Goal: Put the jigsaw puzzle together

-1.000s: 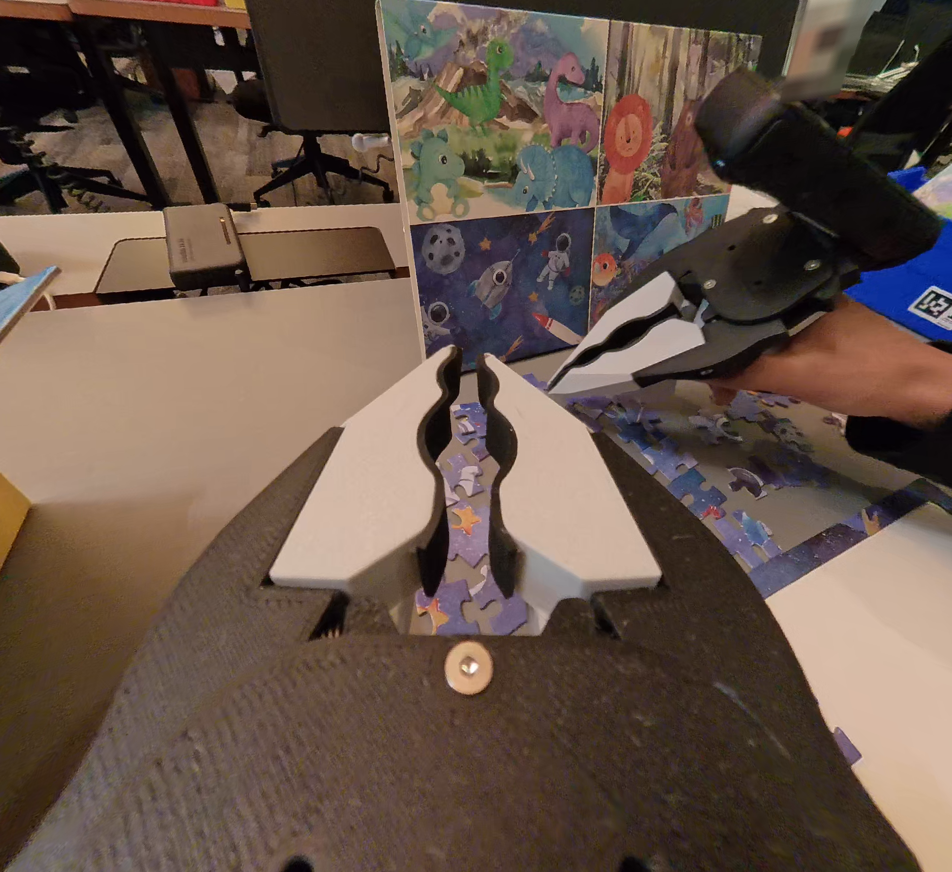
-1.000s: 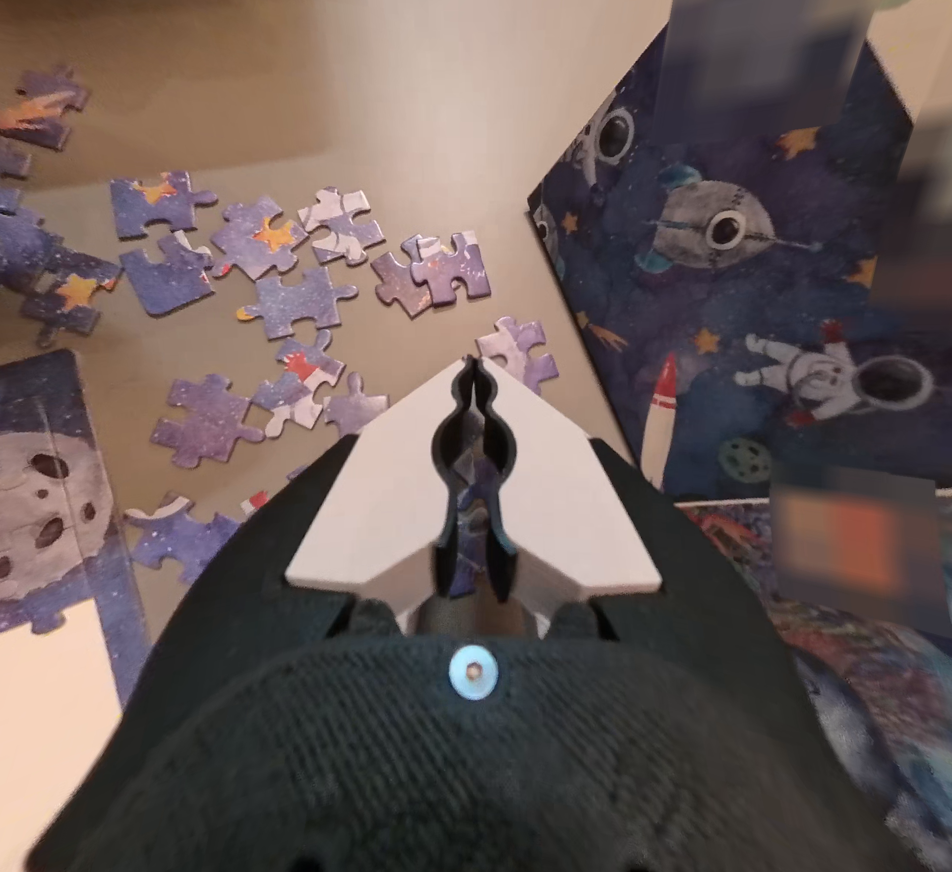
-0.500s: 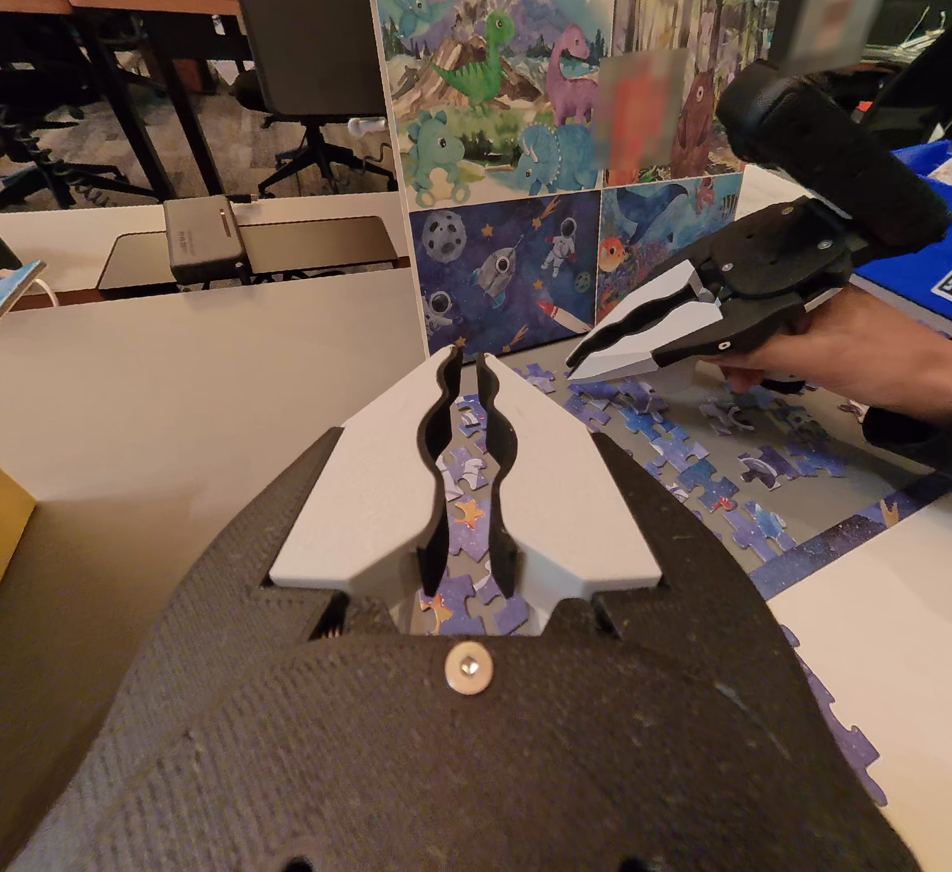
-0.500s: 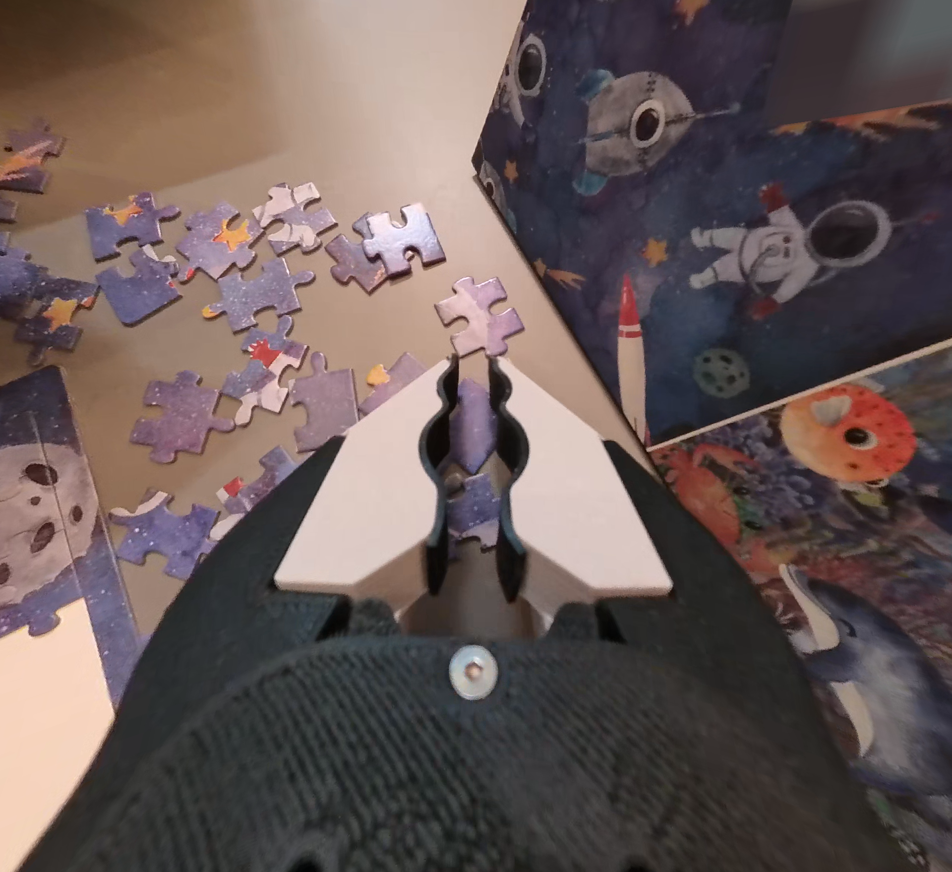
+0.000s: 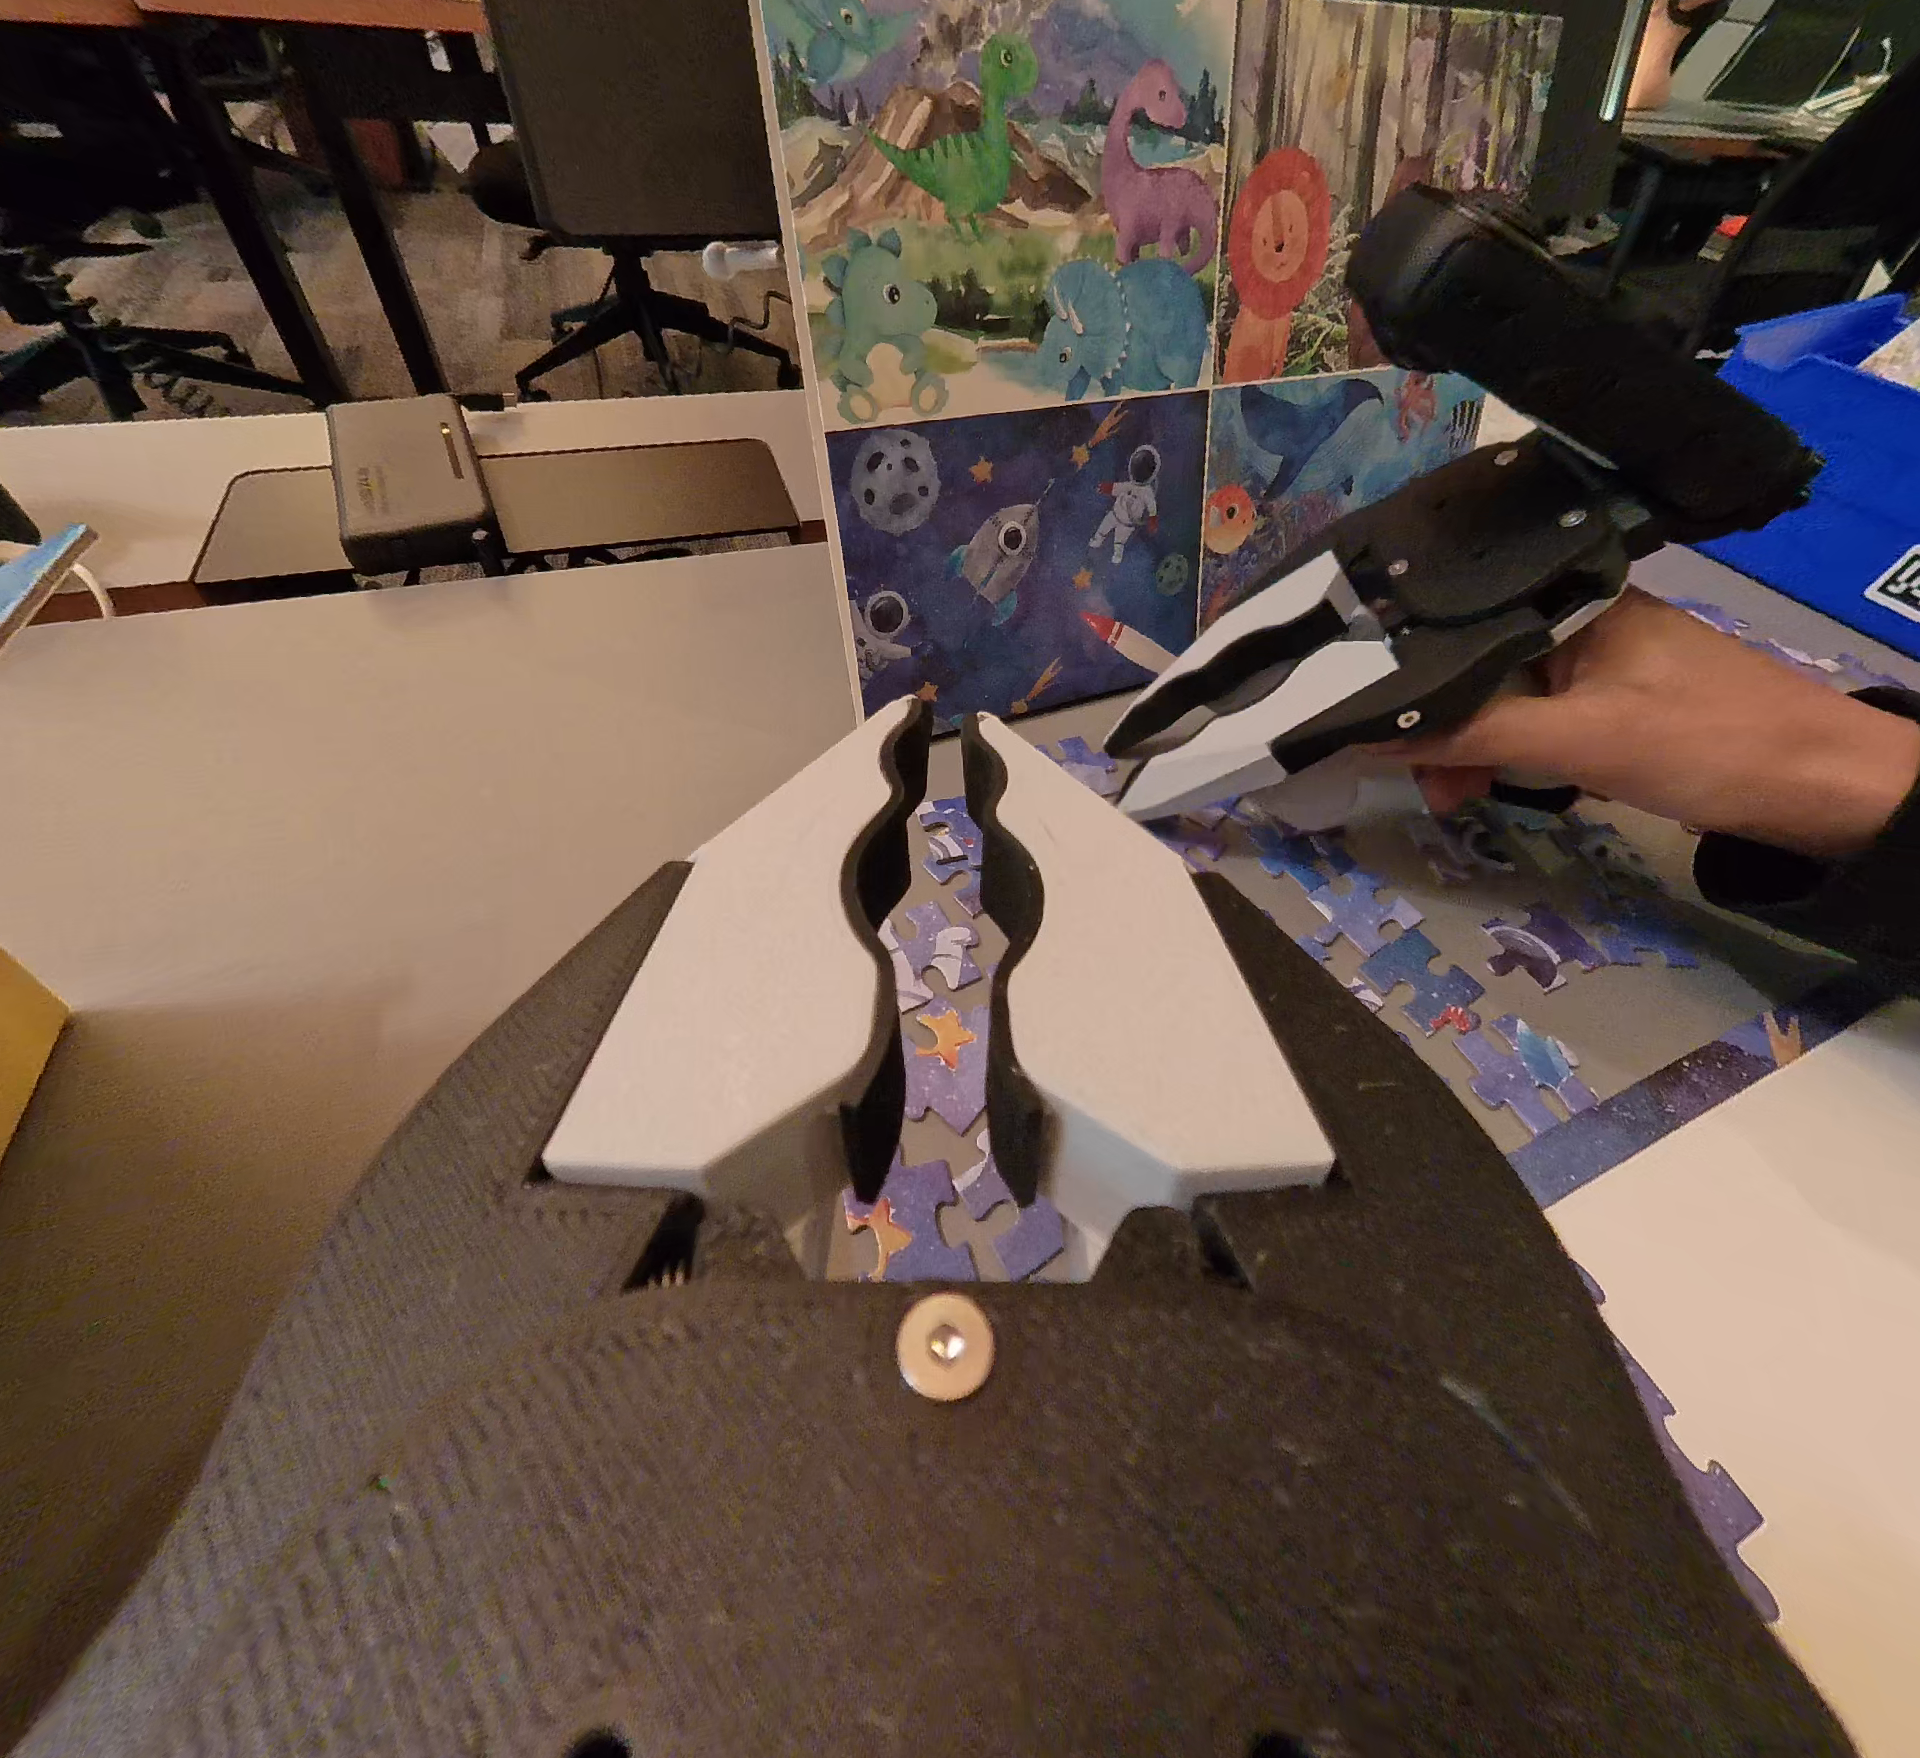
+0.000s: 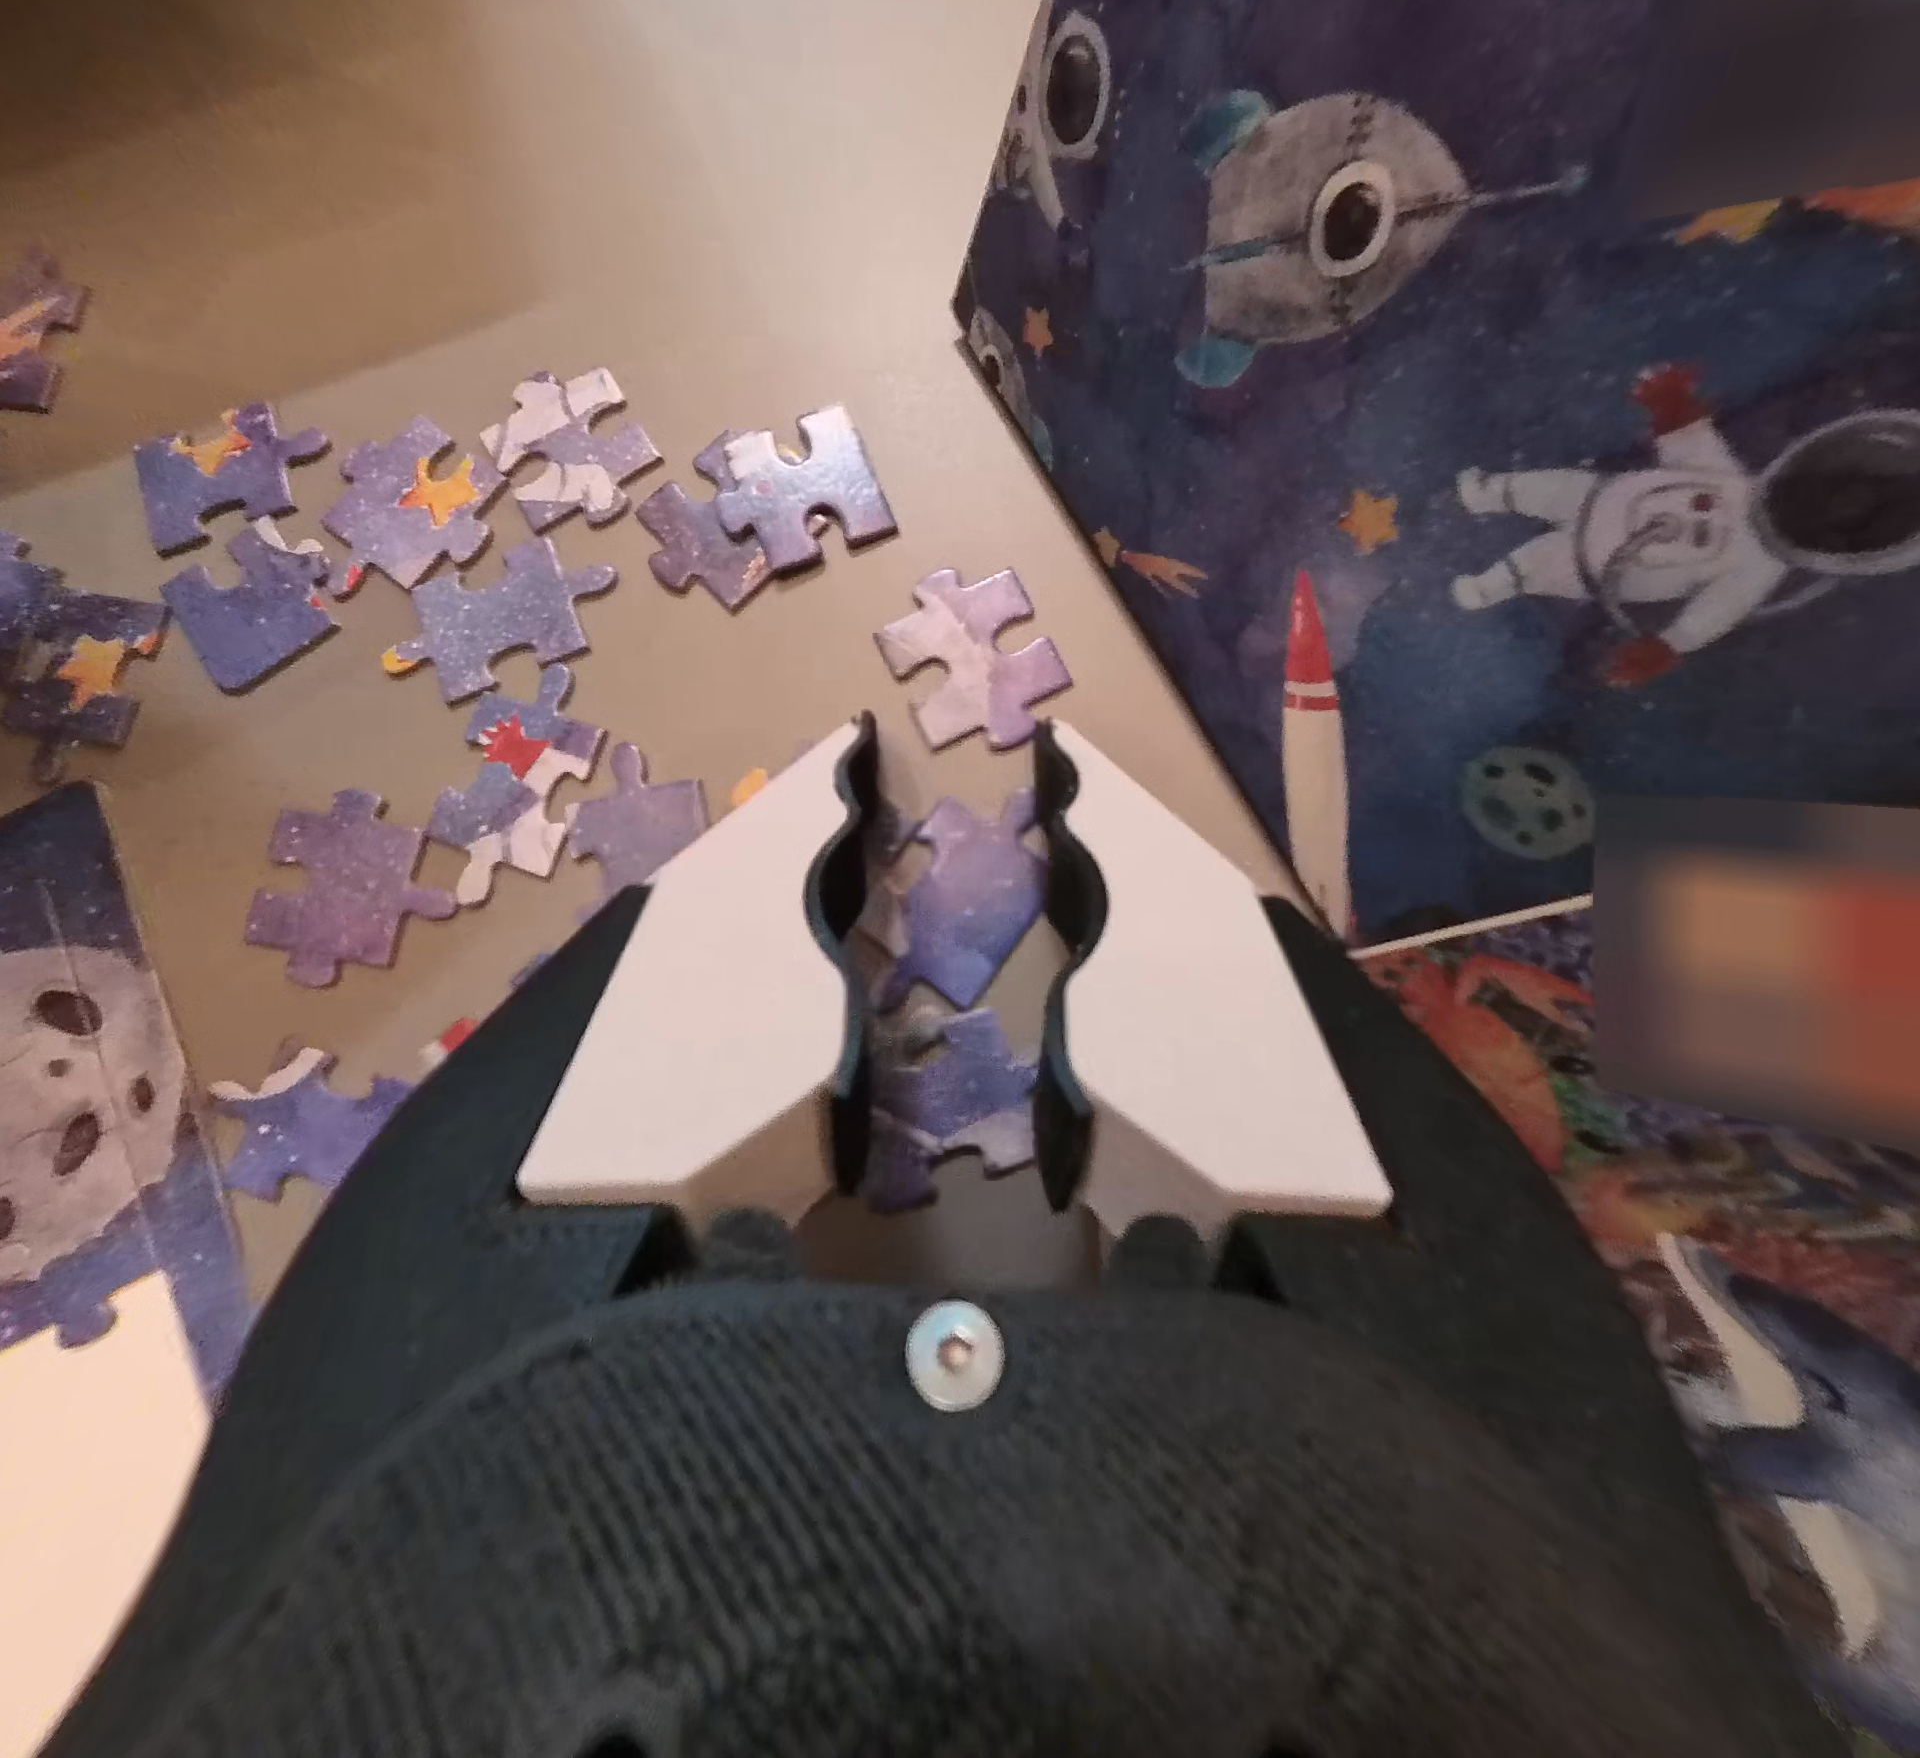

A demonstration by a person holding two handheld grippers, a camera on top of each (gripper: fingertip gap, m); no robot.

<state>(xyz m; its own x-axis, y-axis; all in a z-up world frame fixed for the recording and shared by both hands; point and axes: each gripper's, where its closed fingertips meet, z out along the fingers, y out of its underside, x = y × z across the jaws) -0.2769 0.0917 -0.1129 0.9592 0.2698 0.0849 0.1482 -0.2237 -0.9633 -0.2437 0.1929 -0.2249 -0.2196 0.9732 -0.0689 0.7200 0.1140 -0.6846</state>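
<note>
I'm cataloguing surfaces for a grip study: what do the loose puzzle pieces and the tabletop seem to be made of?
The puzzle pieces look like printed cardboard: thin, flat, die-cut edges, a slight sheen on the face. The tabletop looks like smooth matte laminate, plain beige without visible grain, though its core cannot be told.

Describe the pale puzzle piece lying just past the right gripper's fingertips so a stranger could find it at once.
Start at the upright picture board with the space scene. On the tan table beside its lower corner, one loose pale lilac piece lies alone, just beyond the right gripper. A whitish streak crosses it, and it touches no other piece, unlike the darker blue-purple pieces clustered to its left.
</note>
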